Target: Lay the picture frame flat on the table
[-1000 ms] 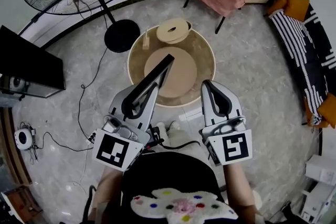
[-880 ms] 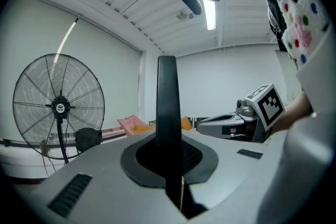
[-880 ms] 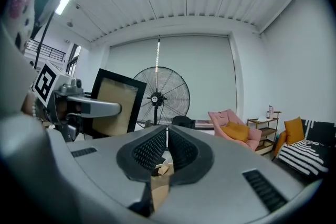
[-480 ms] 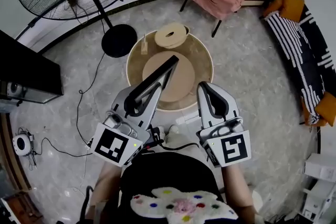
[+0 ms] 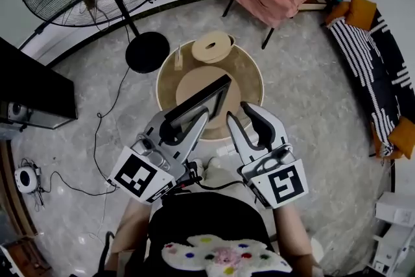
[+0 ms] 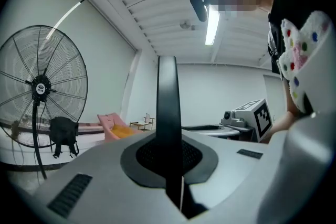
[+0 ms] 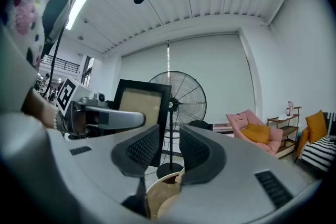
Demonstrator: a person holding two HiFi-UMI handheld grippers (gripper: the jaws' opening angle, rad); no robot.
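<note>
Over the round bench (image 5: pixel 249 74) at picture centre, the left gripper (image 5: pixel 200 116) has its fingers clenched on the tilted black picture frame (image 5: pixel 202 99), while the right gripper (image 5: pixel 240 113) just beside it has fingers released, empty.

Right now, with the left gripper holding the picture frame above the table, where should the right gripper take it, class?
I'd take the picture frame by its free black side border, away from the left gripper, coming in from the right: that edge is thin, straight and faces the right gripper's open fingers.
</note>
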